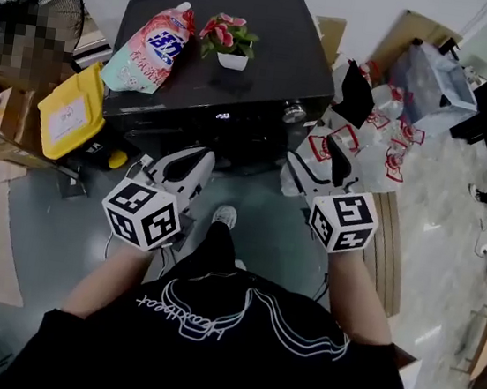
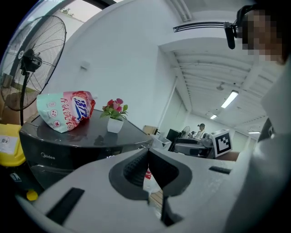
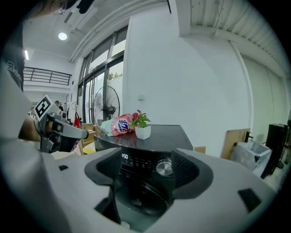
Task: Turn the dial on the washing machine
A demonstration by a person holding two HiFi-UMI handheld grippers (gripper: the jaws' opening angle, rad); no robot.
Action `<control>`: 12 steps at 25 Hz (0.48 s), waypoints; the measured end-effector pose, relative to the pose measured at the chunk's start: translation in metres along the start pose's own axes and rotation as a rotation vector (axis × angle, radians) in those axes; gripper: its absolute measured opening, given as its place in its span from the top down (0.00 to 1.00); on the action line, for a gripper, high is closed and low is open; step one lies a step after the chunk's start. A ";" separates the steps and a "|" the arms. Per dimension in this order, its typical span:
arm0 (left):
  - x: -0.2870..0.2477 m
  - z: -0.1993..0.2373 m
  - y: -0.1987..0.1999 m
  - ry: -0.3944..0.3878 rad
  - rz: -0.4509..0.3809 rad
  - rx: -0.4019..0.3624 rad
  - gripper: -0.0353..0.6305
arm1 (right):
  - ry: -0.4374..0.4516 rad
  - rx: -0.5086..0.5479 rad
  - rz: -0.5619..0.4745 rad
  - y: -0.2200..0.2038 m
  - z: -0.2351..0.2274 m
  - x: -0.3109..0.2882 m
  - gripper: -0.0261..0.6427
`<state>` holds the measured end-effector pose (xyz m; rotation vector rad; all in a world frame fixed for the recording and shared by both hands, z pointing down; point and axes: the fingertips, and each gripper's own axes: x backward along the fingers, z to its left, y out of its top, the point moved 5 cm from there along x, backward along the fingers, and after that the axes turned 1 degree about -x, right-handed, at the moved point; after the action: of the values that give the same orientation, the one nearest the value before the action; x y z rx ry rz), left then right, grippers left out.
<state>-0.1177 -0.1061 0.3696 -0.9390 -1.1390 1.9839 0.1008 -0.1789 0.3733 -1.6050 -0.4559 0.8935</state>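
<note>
grey floor strip point(image 1: 262, 223) between washing machine point(image 1: 238, 99) front edge and right gripper point(image 1: 325, 153)

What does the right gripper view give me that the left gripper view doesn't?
Only the right gripper view: the dial, seen through the gap of the open right gripper and not touched, plus the left gripper's marker cube at the left edge.
Only the left gripper view: the left gripper with its fingers shut on nothing, and the right gripper's cube off to the right.
Both: the washer, the detergent bag, the flower pot and the fan.
</note>
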 end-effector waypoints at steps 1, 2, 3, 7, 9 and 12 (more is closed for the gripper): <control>-0.003 0.004 -0.001 -0.008 0.006 -0.007 0.94 | -0.003 0.011 0.003 -0.003 -0.001 -0.007 0.46; -0.005 0.008 -0.002 -0.014 0.012 -0.012 0.94 | -0.007 0.022 0.008 -0.005 -0.003 -0.015 0.47; -0.008 0.012 -0.003 -0.019 0.019 -0.014 0.94 | -0.013 0.032 0.013 -0.007 -0.005 -0.022 0.47; -0.015 0.029 -0.007 -0.009 0.044 -0.006 0.94 | -0.041 0.061 0.047 -0.021 -0.013 -0.049 0.47; -0.018 0.037 -0.008 -0.003 0.049 0.002 0.94 | -0.060 0.078 0.067 -0.029 -0.018 -0.062 0.47; -0.023 0.046 -0.009 -0.001 0.055 0.012 0.94 | -0.087 0.090 0.093 -0.041 -0.028 -0.081 0.48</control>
<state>-0.1420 -0.1409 0.4007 -0.9725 -1.1114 2.0336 0.0783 -0.2449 0.4375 -1.5190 -0.3981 1.0432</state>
